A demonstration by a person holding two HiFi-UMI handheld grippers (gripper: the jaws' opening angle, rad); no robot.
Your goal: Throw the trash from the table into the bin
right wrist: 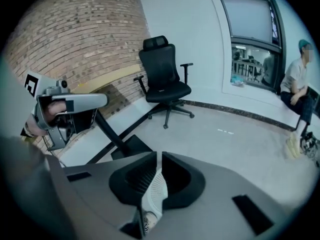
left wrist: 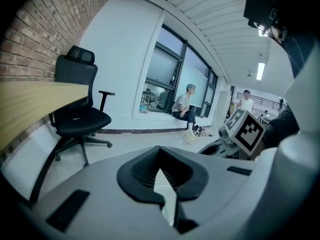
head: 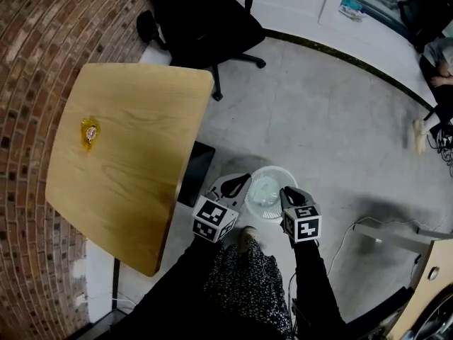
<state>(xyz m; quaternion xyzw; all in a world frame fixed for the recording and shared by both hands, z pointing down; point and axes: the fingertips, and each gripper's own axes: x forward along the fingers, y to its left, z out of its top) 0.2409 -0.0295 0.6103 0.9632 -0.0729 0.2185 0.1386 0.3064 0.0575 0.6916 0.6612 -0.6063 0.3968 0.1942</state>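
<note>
A crumpled yellow wrapper lies on the wooden table, near its left edge by the brick wall. On the floor to the table's right stands a white mesh bin. Both grippers hang over the bin, far from the wrapper. My left gripper is at the bin's left rim and my right gripper at its right rim. In the left gripper view the jaws leave only a thin slit with nothing in it. The right gripper view shows the same narrow slit, with bin mesh below.
A black office chair stands beyond the table's far end. The table's black foot plate lies beside the bin. My shoe is just behind the bin. A white cable and a wooden frame lie at the right.
</note>
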